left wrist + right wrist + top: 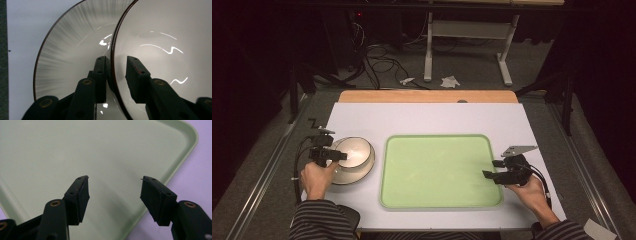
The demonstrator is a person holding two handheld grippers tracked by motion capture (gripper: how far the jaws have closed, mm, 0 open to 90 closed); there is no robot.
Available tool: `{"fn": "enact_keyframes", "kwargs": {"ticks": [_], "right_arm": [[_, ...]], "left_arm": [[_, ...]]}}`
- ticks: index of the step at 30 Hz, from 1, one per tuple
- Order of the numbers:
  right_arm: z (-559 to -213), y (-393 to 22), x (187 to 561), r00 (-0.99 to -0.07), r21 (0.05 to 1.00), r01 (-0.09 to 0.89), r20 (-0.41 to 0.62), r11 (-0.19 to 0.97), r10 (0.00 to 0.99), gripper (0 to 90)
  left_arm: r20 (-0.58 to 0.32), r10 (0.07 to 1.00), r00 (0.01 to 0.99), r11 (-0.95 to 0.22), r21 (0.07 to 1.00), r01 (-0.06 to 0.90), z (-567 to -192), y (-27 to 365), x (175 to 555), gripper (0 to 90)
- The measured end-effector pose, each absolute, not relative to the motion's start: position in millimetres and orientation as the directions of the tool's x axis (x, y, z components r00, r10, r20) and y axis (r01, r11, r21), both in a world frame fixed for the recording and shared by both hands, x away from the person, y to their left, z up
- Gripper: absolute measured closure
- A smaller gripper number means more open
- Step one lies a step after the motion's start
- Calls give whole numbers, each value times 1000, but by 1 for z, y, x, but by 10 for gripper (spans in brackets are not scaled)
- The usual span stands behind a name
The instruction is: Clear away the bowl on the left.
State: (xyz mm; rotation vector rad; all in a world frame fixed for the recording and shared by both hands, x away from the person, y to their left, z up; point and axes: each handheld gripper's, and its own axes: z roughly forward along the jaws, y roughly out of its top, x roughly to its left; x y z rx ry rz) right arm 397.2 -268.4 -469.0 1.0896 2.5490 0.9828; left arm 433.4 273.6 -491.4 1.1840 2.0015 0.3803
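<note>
On the desk (427, 117) in the high view, two stacked bowls sit at the left, just beside the green tray (441, 202); the left claw (338, 155) reaches over their near-left rim, while the right claw (493, 169) hovers at the tray's right edge, well apart from the bowls, so the left hand (318, 177) is clearly nearer. Tray is empty. Left claw view: jaws straddle the rim of the top bowl (162, 32), one jaw inside, one outside between it and the lower bowl (72, 50); a small gap shows on the inner side, so the claw is parted around the rim, not yet clamped. The rim runs away from the claw, roughly in line with the jaws. Top bowl is glossy white with a thin dark rim line; the lower one has grey radial streaks and the same dark edge. Right claw view: jaws stand wide apart, holding nothing, over the tray's corner. Likely next: pinch the top bowl's rim and lift toward the tray.
</note>
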Motion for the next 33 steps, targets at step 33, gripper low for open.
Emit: {"fn": "enact_keyframes", "kwargs": {"ticks": [33], "right_arm": [[-469,-268,397,-706,645,572,71,508,705,412]], "left_arm": [[-553,795,-249,585,592,555,-470,276,432,824]]}}
